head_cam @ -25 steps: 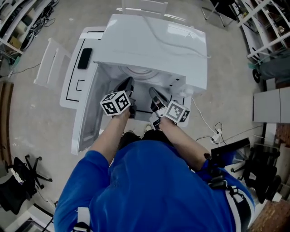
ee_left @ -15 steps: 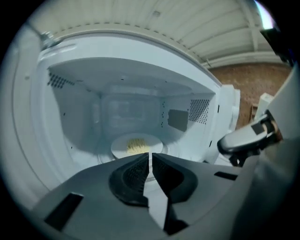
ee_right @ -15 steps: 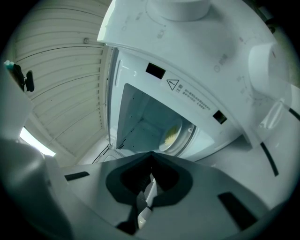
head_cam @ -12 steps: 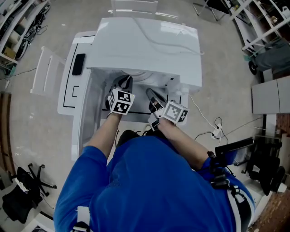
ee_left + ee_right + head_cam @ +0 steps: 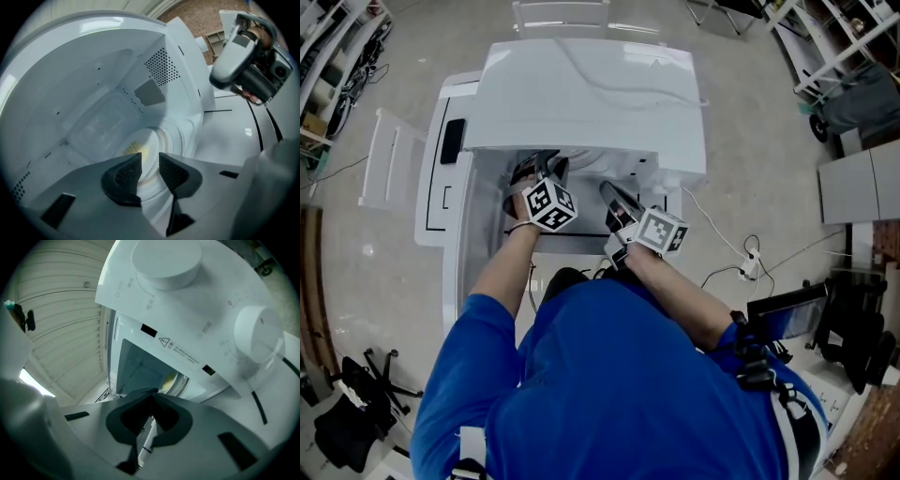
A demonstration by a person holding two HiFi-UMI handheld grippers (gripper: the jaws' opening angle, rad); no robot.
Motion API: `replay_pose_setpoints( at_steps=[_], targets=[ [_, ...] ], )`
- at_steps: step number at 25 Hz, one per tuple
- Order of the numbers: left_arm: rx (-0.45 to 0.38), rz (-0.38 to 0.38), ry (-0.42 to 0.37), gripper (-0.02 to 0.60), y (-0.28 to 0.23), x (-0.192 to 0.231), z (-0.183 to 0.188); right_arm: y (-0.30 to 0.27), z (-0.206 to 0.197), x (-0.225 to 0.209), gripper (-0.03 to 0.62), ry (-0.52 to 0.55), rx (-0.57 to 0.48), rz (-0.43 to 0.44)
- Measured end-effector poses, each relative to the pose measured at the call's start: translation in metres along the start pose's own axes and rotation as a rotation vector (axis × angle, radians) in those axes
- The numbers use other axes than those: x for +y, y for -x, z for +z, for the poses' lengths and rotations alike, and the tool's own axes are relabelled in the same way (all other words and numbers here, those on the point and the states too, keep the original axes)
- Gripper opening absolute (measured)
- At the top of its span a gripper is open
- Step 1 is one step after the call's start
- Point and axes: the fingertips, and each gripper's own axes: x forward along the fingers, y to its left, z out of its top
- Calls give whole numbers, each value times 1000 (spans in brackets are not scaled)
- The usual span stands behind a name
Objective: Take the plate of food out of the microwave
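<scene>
The white microwave [image 5: 591, 84] stands with its door [image 5: 450, 197] swung open to the left. On the turntable inside lies a white plate [image 5: 151, 143] with yellow food [image 5: 133, 149]; the right gripper view shows the same food [image 5: 168, 379] through the opening. My left gripper [image 5: 150, 165] reaches into the cavity, its jaws a narrow gap apart at the plate's near rim; whether they touch it is unclear. My right gripper [image 5: 151, 397] is shut on nothing and hangs outside, in front of the control panel. In the head view the left gripper [image 5: 534, 169] is left of the right gripper [image 5: 611, 194].
Two round knobs [image 5: 164, 258] [image 5: 255, 331] sit on the control panel at the microwave's right. A cable runs from the microwave to a power strip [image 5: 748, 277] on the floor. A white frame [image 5: 389, 159] stands left of the door. The person's blue sleeves fill the foreground.
My left gripper has moved forward, deeper into the microwave cavity toward the plate. The right gripper has stayed in about the same place, shut.
</scene>
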Motion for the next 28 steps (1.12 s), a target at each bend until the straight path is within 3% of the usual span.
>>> replay_pose_setpoints(
  at_steps=[5,10,18,23,28],
  targets=[
    [33,-22,-174,107,-8,-7,3,5,3,0,-5,-11,-14,-2],
    [53,-40,-274,107,-14,-12,2,9,8,-2,-5,-12,-29,-3],
    [79,-24,-355,105,-23,-11,-1,14,10,-2,-5,-13,-36,-4],
    [78,-26,-344,41,-23,-15,-4,13,7,-4,-5,-13,-28,-5],
    [70,-21,-340,35,-17,-19,-4,15,7,-6,-5,-12,-27,-10]
  ],
)
